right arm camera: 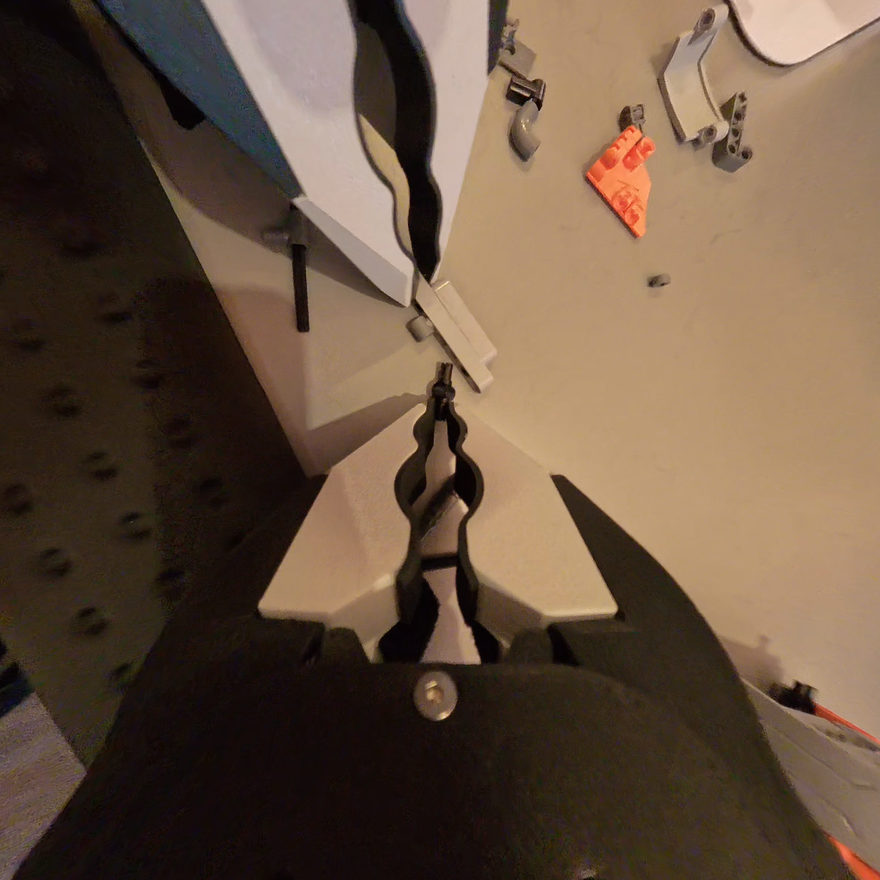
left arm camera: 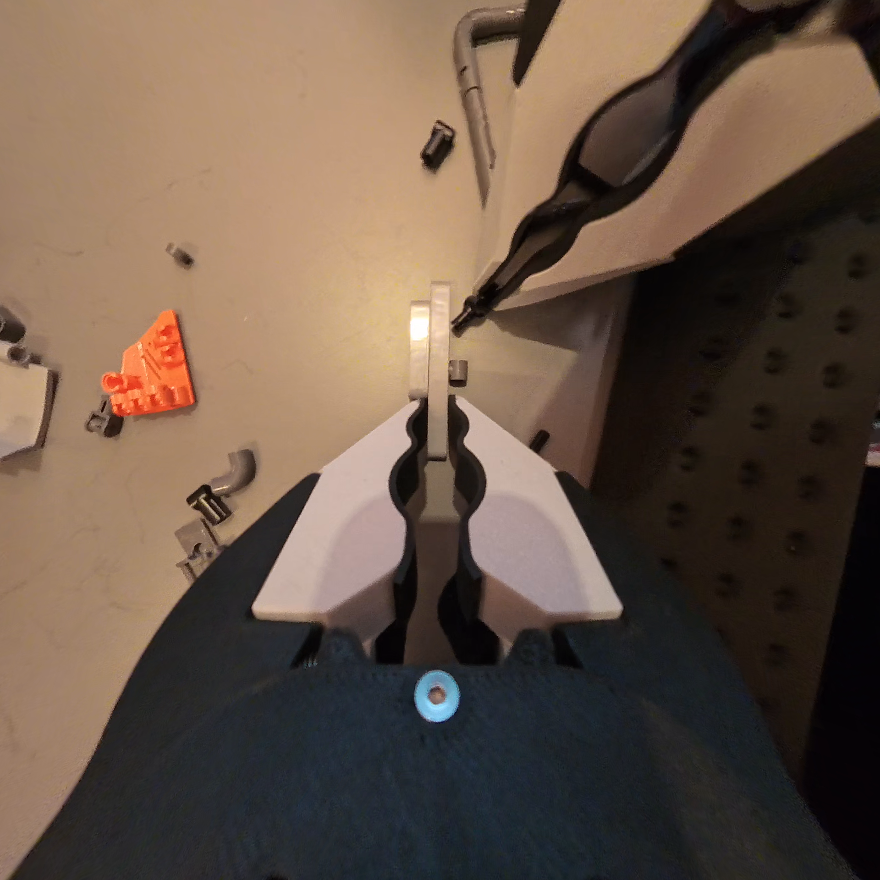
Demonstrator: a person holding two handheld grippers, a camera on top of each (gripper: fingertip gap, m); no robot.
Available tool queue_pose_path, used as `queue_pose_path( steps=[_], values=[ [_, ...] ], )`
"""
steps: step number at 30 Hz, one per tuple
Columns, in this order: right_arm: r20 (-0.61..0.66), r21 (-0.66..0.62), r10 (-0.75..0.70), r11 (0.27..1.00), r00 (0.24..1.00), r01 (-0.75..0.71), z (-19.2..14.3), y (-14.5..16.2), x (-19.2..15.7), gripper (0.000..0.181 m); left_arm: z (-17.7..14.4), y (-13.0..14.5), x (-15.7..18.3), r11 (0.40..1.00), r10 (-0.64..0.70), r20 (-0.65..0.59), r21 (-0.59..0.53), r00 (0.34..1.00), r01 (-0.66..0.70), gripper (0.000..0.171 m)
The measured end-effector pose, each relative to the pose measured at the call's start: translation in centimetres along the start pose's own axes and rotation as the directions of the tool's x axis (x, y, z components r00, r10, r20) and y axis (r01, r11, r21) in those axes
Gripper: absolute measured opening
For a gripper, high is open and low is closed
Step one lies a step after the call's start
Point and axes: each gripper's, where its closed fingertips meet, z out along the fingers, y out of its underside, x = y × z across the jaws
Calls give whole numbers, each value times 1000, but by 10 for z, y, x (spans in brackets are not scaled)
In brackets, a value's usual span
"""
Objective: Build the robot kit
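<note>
My left gripper [left arm camera: 435,405] is shut on a flat light grey building-toy piece [left arm camera: 438,352], held edge-on above the beige table; a small grey pin [left arm camera: 458,374] sticks out of its right side. The piece also shows in the right wrist view [right arm camera: 459,328] at the tips of the left gripper [right arm camera: 421,278]. My right gripper [right arm camera: 444,410] is shut on a small black connector pin [right arm camera: 444,381], whose tip is right beside the grey piece's edge. In the left wrist view the right gripper [left arm camera: 481,305] comes in from the upper right with the black pin [left arm camera: 464,316] almost touching the grey piece.
Loose toy parts lie on the beige table [left arm camera: 262,166]: an orange wedge plate [left arm camera: 152,369], a grey elbow tube [left arm camera: 235,476], a black connector [left arm camera: 437,143], a long grey tube [left arm camera: 476,105], a curved grey panel [right arm camera: 690,90], and a black axle [right arm camera: 301,290]. A dark perforated surface [left arm camera: 762,452] borders the table.
</note>
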Motion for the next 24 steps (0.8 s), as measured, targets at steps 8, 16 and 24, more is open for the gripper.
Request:
queue_pose_path(
  steps=[8,16,24],
  values=[
    [13,71,-25,997,1000,24,-9,-7,-15,6,0,0,1,996,-83,27,32,996,83,6],
    [137,122,192,970,972,-209,-10,-5,-8,13,-3,4,1,996,-85,13,33,996,85,9],
    [182,91,132,984,974,-151,2,-5,-10,2,-2,2,4,997,-78,4,30,997,77,9]
  ],
)
